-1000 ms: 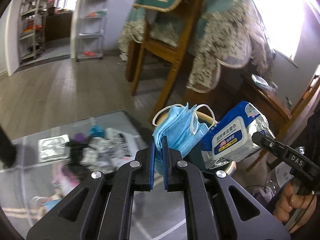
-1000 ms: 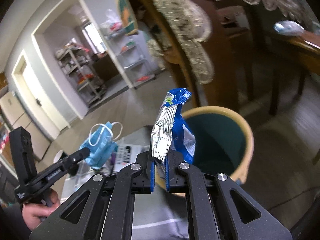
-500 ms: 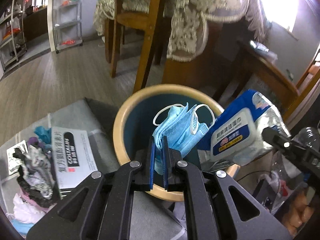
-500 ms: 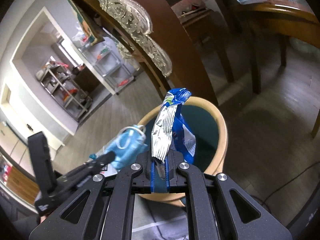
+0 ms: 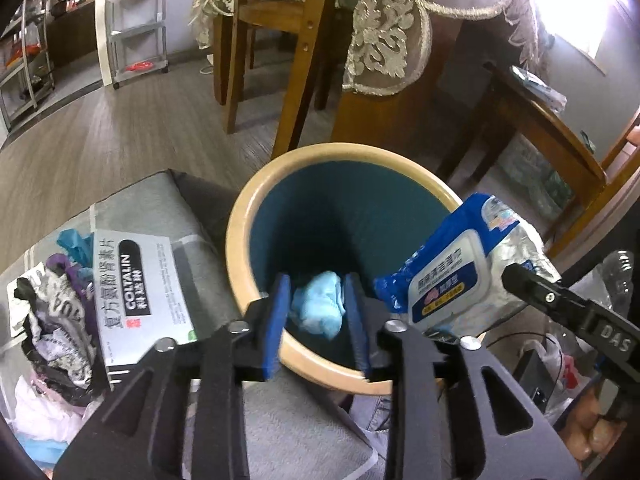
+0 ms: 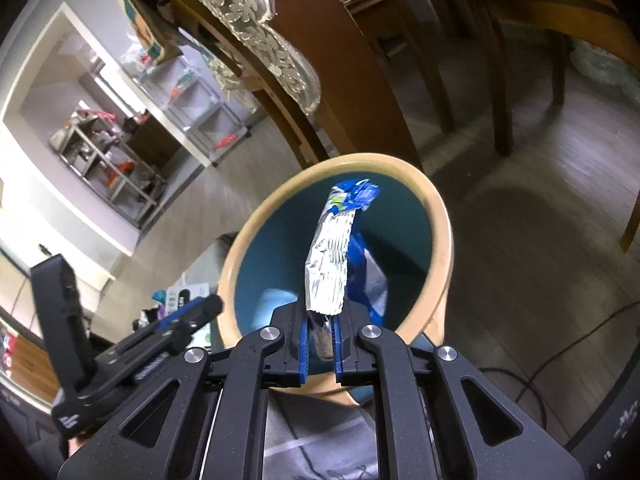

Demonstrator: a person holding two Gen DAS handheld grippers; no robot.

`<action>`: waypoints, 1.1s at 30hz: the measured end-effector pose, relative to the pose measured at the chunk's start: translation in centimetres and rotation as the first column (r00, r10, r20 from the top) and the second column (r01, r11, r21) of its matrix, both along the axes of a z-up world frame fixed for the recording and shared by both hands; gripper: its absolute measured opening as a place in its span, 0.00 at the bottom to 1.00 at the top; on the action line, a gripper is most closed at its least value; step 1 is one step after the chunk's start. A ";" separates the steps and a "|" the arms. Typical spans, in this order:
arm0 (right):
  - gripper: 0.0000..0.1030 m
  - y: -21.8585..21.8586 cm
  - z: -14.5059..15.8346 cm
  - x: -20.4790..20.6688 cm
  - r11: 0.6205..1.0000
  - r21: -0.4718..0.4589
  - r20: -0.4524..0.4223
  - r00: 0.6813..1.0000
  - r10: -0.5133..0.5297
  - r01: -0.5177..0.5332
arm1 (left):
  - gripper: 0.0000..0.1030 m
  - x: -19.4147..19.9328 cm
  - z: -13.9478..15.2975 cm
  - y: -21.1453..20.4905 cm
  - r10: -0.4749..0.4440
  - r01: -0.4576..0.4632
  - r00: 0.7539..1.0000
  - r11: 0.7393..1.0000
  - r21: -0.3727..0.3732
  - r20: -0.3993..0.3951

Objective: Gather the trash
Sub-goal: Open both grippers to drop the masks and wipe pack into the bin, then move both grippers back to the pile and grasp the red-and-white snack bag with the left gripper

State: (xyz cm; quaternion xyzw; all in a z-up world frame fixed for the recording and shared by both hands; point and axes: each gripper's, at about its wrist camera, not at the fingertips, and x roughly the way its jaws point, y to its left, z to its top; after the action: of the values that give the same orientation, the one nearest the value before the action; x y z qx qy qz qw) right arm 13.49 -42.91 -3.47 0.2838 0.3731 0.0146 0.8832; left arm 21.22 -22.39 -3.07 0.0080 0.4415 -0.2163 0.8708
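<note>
A round bin (image 5: 240,224) with a tan rim and teal inside stands in front of both grippers; it also shows in the right wrist view (image 6: 440,216). My left gripper (image 5: 318,312) is open over the bin's near rim. The blue face mask (image 5: 320,310) lies loose inside the bin between the spread fingers. My right gripper (image 6: 318,344) is shut on a blue and silver wet-wipes pack (image 6: 332,264), held upright over the bin. The same pack (image 5: 452,268) shows at the bin's right rim in the left wrist view.
A grey mat (image 5: 136,204) left of the bin holds a white medicine box (image 5: 136,284) and a heap of crumpled wrappers and bags (image 5: 52,320). A wooden chair (image 5: 296,60) and a lace-covered table (image 5: 400,28) stand behind the bin. A plastic bottle (image 5: 616,280) is at right.
My left gripper opened and let go of the face mask, which dropped into the bin. Both grippers moved closer over the bin. The right gripper still holds the pack.
</note>
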 end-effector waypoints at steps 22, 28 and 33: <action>0.39 2.8 0.9 -0.3 0.987 -0.153 -0.007 0.999 0.054 -0.055 | 0.60 -4.2 5.0 9.3 0.112 -0.106 0.989 0.993 -0.055 0.100; 0.48 3.9 1.2 -0.3 0.981 -0.175 -0.002 0.996 0.091 -0.090 | 0.75 -5.7 6.0 13.1 0.163 -0.157 0.977 0.986 -0.050 0.136; 0.57 5.1 1.4 -0.6 0.973 -0.193 0.000 0.992 0.129 -0.127 | 0.83 -7.0 6.4 16.5 0.213 -0.207 0.966 0.977 -0.051 0.148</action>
State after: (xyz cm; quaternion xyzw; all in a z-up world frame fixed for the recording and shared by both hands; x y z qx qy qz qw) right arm 12.89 -37.83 -2.07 0.1722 0.3847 0.0371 0.9061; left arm 14.19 -5.87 3.35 -0.0377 0.3681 -0.1293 0.9200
